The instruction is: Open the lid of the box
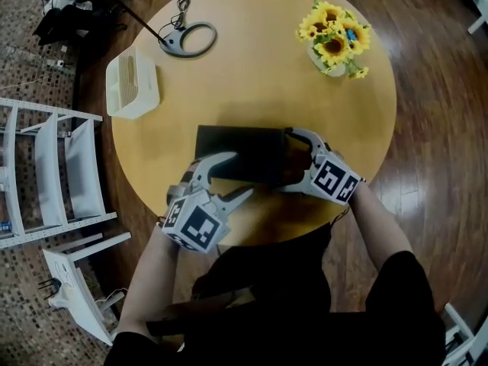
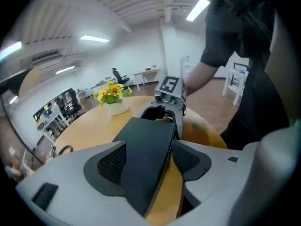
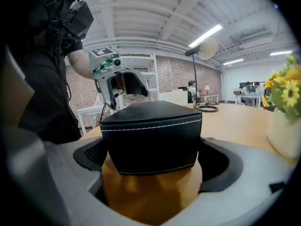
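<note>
A round table of smooth, pale wood fills the middle of the head view. Just below its centre lies a flat, rectangular box, black and leather-like, with a line of pale stitching under its top edge; its lid is down. The right gripper has its grey jaws spread wide around the box's right end, the ribbed black pads just beside both long sides. The left gripper, at the box's lower left, also stands wide, one jaw over the lid and one in front of the near edge. In the upper left sits a white slatted plastic case, in the upper right yellow sunflowers in a white vase, and at the top a dark ring with a cable
</note>
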The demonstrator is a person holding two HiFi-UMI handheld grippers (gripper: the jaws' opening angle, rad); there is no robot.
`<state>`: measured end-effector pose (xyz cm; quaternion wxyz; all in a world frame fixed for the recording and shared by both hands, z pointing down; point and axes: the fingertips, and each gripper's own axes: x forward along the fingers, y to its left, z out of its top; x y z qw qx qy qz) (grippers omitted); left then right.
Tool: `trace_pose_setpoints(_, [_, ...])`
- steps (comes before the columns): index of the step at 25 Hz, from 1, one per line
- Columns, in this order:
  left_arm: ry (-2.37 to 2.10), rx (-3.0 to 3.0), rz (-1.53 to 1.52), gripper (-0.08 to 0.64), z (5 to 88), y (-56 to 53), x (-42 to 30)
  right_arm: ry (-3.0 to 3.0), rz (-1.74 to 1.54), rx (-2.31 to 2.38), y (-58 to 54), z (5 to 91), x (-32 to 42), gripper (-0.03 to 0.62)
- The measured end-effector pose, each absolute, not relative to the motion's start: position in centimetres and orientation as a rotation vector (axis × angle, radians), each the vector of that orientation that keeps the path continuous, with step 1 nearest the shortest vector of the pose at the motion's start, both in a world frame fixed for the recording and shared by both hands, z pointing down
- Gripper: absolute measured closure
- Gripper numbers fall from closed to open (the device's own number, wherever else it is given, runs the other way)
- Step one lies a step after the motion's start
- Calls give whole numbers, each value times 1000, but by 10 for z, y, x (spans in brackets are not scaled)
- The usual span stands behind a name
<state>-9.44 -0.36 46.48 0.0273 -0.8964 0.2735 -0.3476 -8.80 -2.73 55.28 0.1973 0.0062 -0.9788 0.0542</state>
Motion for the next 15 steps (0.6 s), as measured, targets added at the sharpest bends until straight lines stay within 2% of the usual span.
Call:
trace_pose_setpoints(12, [565, -2610, -1218, 242, 468, -1, -73, -2747, 164, 7, -23, 552, -89, -12])
trace_pose_setpoints(15, [657, -2519, -1129, 244, 449, -13, -74, -2750, 153, 7, -24, 552, -89, -11])
